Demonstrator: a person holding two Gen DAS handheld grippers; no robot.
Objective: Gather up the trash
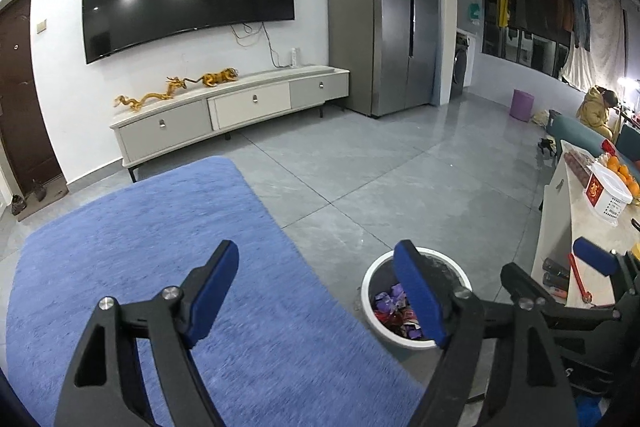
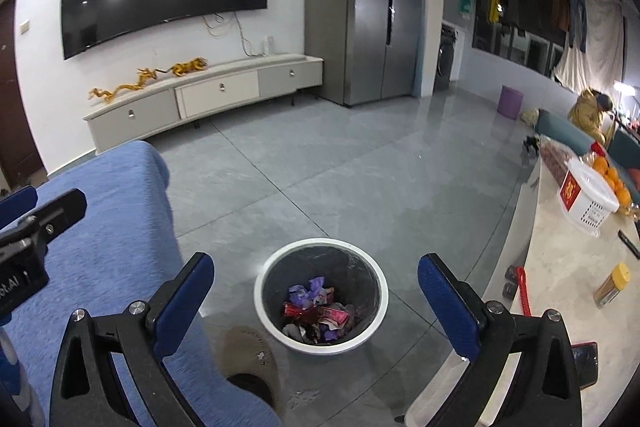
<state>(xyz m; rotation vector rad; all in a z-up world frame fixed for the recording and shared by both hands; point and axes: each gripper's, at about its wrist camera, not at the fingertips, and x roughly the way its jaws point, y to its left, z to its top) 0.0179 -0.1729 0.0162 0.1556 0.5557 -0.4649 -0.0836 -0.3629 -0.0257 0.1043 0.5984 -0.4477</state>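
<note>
Two grippers, left gripper (image 1: 316, 291) and right gripper (image 2: 316, 297), hung with jaws wide and empty above the white bin (image 2: 321, 301), which stood on the grey floor between the blue rug (image 2: 108, 227) on the left and the counter (image 2: 560, 267) on the right, wrappers (image 2: 316, 315) piled inside, apparently placed within easy reach.

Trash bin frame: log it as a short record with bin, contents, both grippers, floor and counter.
bin: white trash bin, upright on the grey floor, beside the blue rug
contents: crumpled wrappers, purple and red
left hand-held gripper: open, nothing between the jaws
right hand-held gripper: open, empty, bin seen between its fingers
counter: white basket, oranges, jar
</note>
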